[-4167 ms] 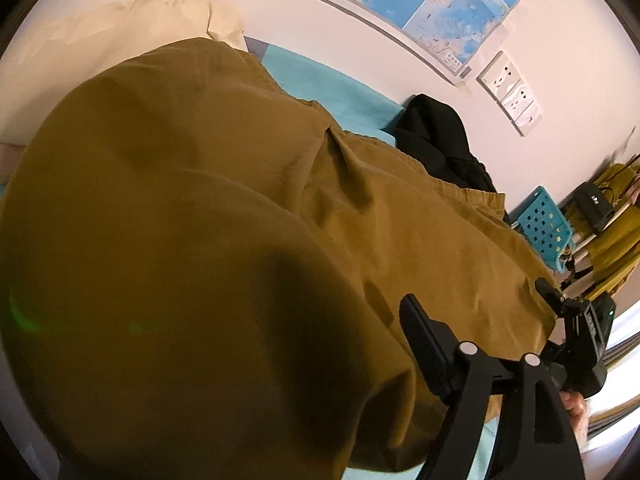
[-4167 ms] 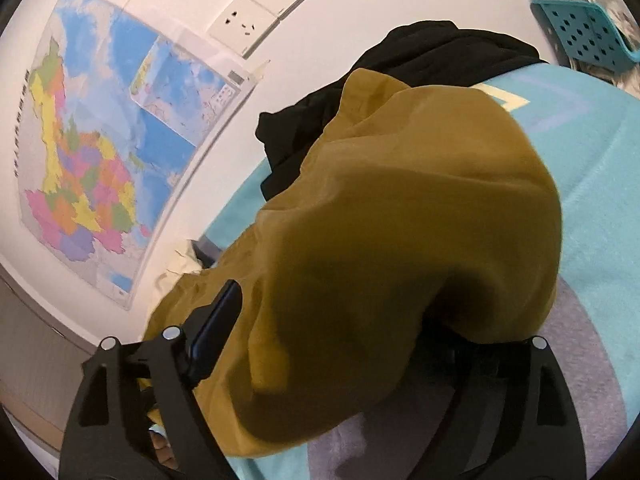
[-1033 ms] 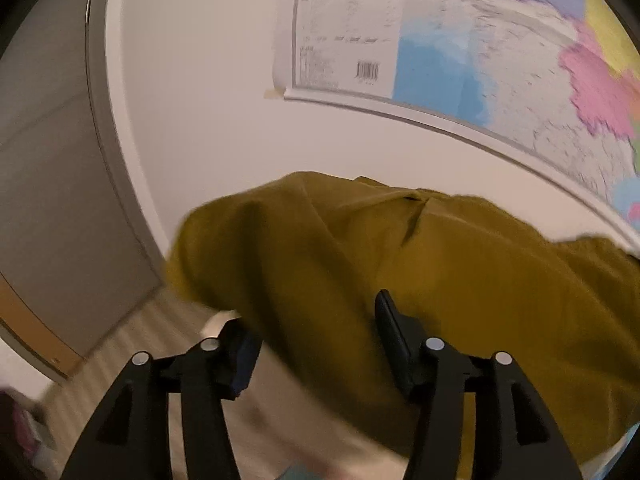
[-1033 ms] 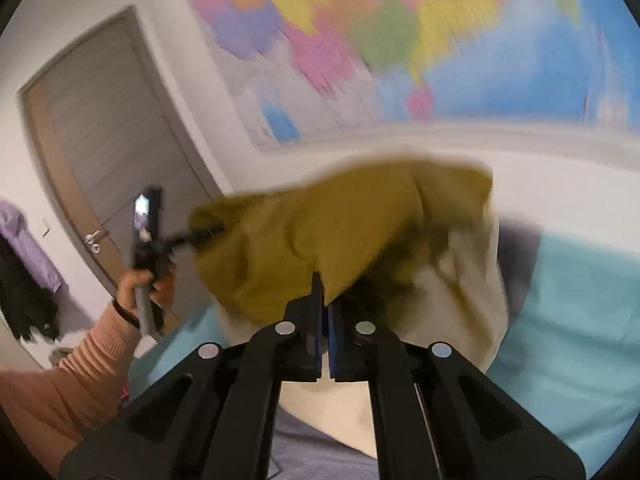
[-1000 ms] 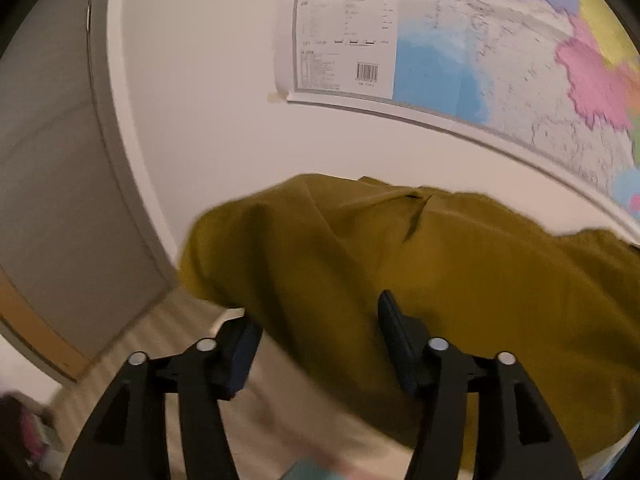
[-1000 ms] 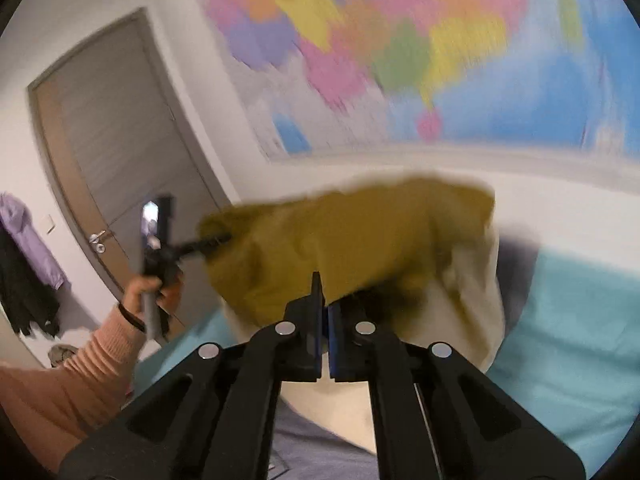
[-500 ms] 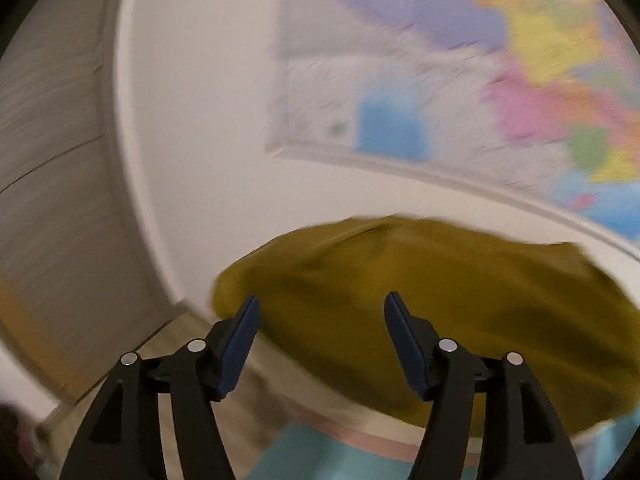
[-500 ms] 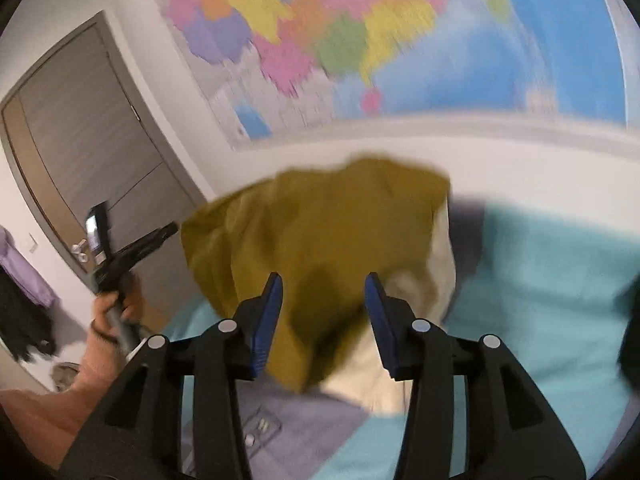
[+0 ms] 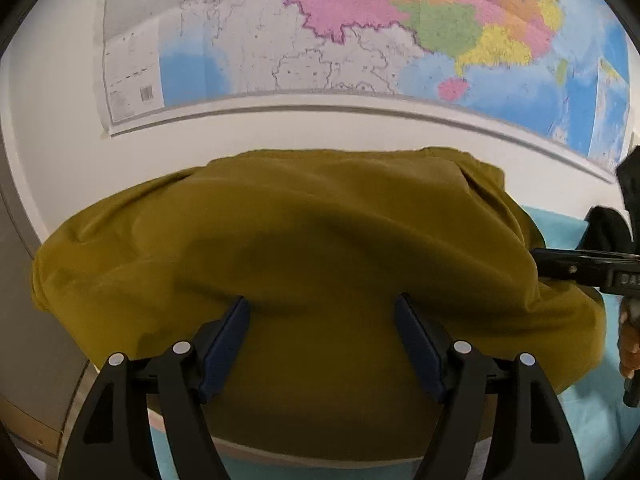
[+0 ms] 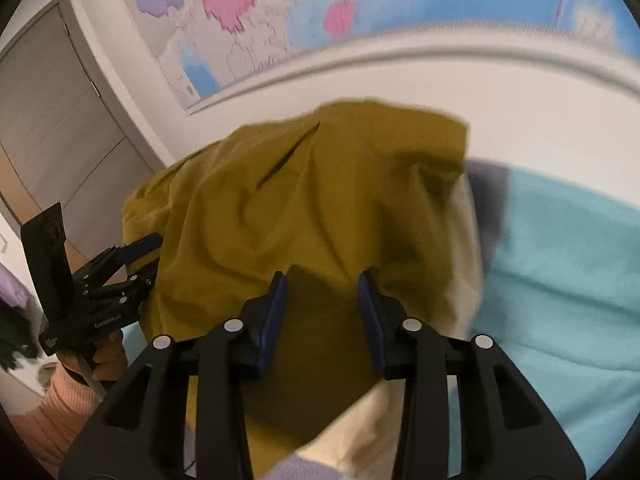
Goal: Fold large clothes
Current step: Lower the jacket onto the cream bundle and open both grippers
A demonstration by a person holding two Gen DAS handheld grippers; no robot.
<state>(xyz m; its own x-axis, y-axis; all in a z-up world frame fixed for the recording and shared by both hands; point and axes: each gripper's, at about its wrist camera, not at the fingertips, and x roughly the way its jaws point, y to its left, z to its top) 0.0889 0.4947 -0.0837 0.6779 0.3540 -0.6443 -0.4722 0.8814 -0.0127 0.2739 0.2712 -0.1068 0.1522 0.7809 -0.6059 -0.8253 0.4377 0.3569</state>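
Observation:
A mustard-brown garment (image 9: pixel 312 248) lies in a rounded heap on a cream pillow at the head of the bed, against the wall. It also shows in the right wrist view (image 10: pixel 304 208). My left gripper (image 9: pixel 322 312) is open, its jaws wide apart over the garment's near edge, holding nothing. My right gripper (image 10: pixel 322 284) is open too, its jaws apart above the cloth. The left gripper also shows at the left of the right wrist view (image 10: pixel 132 256). The right gripper's body shows at the right edge of the left wrist view (image 9: pixel 588 270).
A cream pillow (image 10: pixel 464 264) sits under the garment on the turquoise sheet (image 10: pixel 560 280). A large wall map (image 9: pixel 360 28) hangs above. A grey door (image 10: pixel 52 128) is at the left. A black garment (image 9: pixel 612 224) lies at the right.
Both grippers have let go of the garment and opened. It has dropped onto the pillow, and both views have swung down closer to it.

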